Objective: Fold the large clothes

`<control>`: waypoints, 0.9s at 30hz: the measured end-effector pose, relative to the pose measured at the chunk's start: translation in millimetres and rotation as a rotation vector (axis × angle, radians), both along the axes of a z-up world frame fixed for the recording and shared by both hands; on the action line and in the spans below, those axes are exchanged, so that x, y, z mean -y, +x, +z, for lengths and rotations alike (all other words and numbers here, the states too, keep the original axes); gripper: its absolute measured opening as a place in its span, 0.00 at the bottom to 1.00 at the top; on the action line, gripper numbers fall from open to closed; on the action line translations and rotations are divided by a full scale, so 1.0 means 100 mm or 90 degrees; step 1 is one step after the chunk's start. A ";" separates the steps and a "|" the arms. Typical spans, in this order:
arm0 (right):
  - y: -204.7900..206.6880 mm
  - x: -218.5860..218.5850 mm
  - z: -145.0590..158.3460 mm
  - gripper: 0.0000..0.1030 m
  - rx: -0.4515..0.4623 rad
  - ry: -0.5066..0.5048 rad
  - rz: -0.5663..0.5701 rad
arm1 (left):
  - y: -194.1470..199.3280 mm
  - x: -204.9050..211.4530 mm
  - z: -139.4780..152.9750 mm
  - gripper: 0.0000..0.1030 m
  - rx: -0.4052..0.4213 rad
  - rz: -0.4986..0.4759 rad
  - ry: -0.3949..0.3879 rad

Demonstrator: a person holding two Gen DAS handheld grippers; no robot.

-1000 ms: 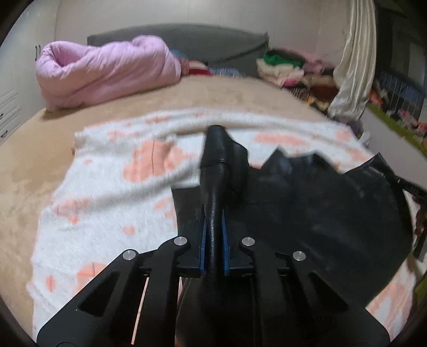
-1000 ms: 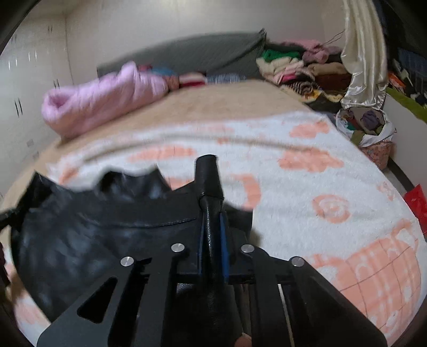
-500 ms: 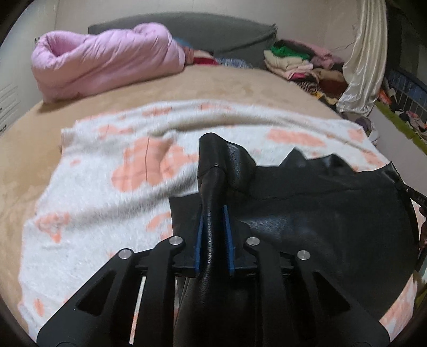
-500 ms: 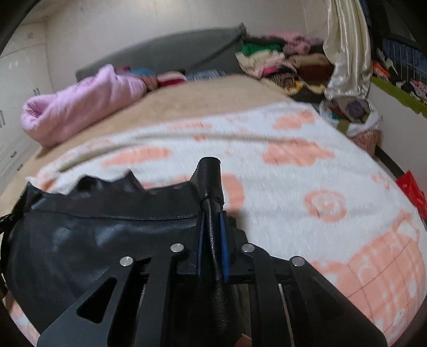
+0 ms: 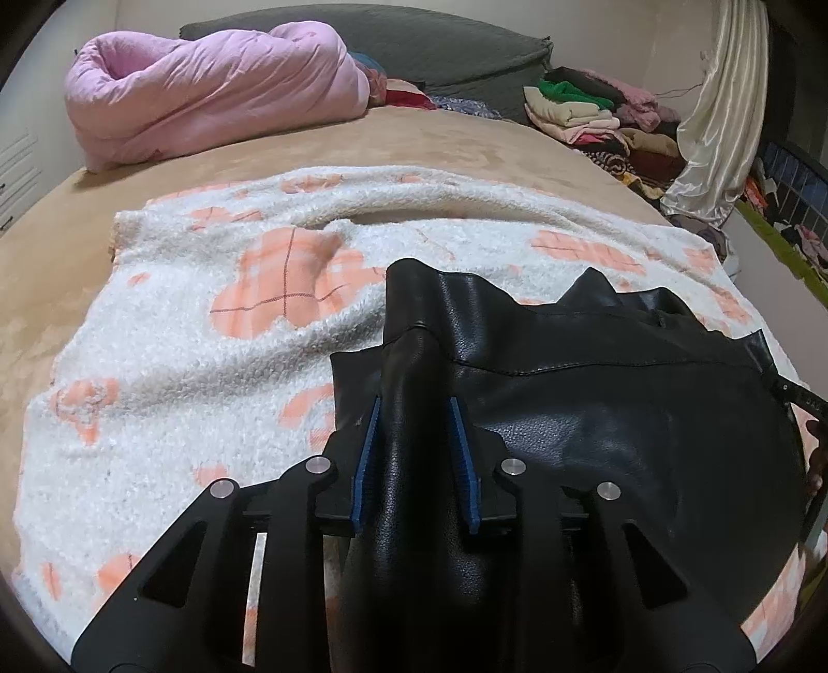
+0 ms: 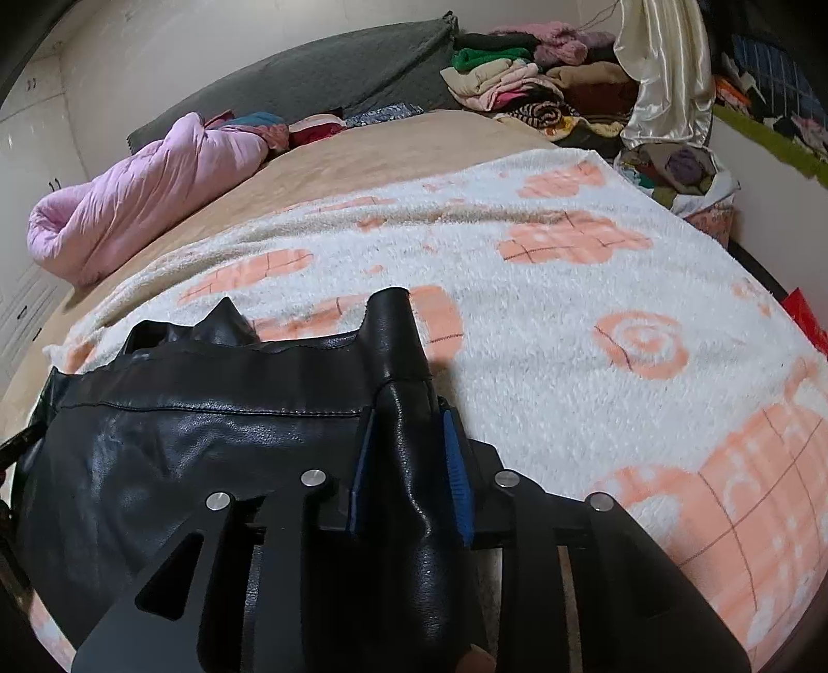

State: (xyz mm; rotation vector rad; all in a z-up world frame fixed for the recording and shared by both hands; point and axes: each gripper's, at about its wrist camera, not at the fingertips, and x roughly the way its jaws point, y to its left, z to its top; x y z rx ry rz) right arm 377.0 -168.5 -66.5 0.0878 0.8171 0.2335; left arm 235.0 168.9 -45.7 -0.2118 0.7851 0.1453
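Note:
A black leather garment point(image 5: 621, 424) lies spread on a white fleece blanket with orange patches point(image 5: 207, 362) on the bed. My left gripper point(image 5: 414, 404) straddles a raised fold at the garment's left corner. Its jaws are opening, and the fold stands loosely between the blue pads point(image 5: 368, 455). In the right wrist view the same garment point(image 6: 181, 455) stretches away to the left over the blanket point(image 6: 569, 310). My right gripper point(image 6: 408, 414) sits over the right corner fold. Its jaws are opening too, with the leather still between them.
A rolled pink duvet point(image 5: 207, 93) lies at the head of the bed by a grey headboard point(image 5: 440, 46). Stacked folded clothes point(image 5: 595, 114) and a shiny cream curtain point(image 5: 719, 129) stand at the far right. A bag of clothes point(image 6: 673, 171) sits beside the bed.
Both grippers sank with the garment's corners toward the blanket. Their jaws, clamped tight on thin folds before, have spread, and the leather folds between them have widened.

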 end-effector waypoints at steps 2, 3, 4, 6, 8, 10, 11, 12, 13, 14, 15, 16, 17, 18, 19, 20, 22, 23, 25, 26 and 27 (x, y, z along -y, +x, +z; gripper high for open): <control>-0.01 0.00 0.00 0.32 -0.003 0.000 0.000 | 0.00 -0.01 0.00 0.23 -0.002 0.005 -0.003; -0.01 0.00 0.00 0.48 -0.010 -0.004 -0.002 | -0.01 -0.02 0.01 0.24 -0.003 0.008 -0.004; 0.00 0.02 -0.02 0.65 -0.028 -0.005 -0.011 | -0.01 -0.03 0.01 0.25 -0.002 0.010 -0.005; -0.01 0.10 -0.02 0.72 -0.035 0.028 -0.025 | -0.04 -0.04 0.04 0.29 -0.002 0.015 -0.003; -0.02 0.18 0.01 0.73 -0.040 0.063 -0.024 | -0.08 -0.05 0.08 0.45 -0.002 0.026 0.003; -0.08 0.20 0.08 0.80 -0.036 0.073 -0.020 | -0.15 -0.08 0.13 0.54 0.002 0.033 -0.005; -0.11 0.20 0.10 0.80 -0.033 0.076 -0.014 | -0.17 -0.09 0.14 0.58 0.002 0.035 -0.010; -0.15 0.19 0.13 0.83 -0.030 0.078 -0.005 | -0.21 -0.10 0.16 0.60 0.002 0.034 -0.015; -0.20 0.18 0.16 0.86 -0.030 0.078 0.006 | -0.23 -0.11 0.17 0.65 0.004 0.031 -0.022; -0.24 0.16 0.17 0.86 -0.029 0.078 0.010 | -0.29 -0.13 0.18 0.68 0.012 0.025 -0.044; -0.28 0.15 0.19 0.86 -0.027 0.078 0.015 | -0.32 -0.14 0.18 0.69 0.014 0.023 -0.059; -0.32 0.14 0.20 0.86 -0.027 0.080 0.019 | -0.36 -0.15 0.18 0.70 0.012 0.026 -0.070; -0.37 0.14 0.21 0.86 -0.029 0.085 0.025 | -0.39 -0.17 0.18 0.71 0.009 0.029 -0.074; -0.39 0.13 0.22 0.88 -0.032 0.089 0.029 | -0.43 -0.18 0.18 0.73 0.004 0.029 -0.081; -0.43 0.13 0.23 0.89 -0.035 0.093 0.033 | -0.46 -0.19 0.17 0.77 -0.001 0.027 -0.090; -0.47 0.14 0.23 0.89 -0.036 0.095 0.033 | -0.49 -0.20 0.16 0.79 -0.005 0.027 -0.100; -0.55 0.15 0.22 0.89 -0.041 0.099 0.034 | -0.54 -0.23 0.14 0.80 -0.008 0.027 -0.125; -0.60 0.17 0.21 0.89 -0.045 0.103 0.034 | -0.57 -0.23 0.13 0.81 -0.010 0.029 -0.133; -0.66 0.17 0.21 0.90 -0.050 0.107 0.034 | -0.62 -0.24 0.11 0.82 -0.012 0.036 -0.142; -0.70 0.17 0.23 0.90 -0.048 0.110 0.036 | -0.63 -0.24 0.09 0.83 -0.015 0.039 -0.144; -0.73 0.18 0.25 0.90 -0.045 0.110 0.034 | -0.65 -0.24 0.08 0.83 -0.020 0.040 -0.146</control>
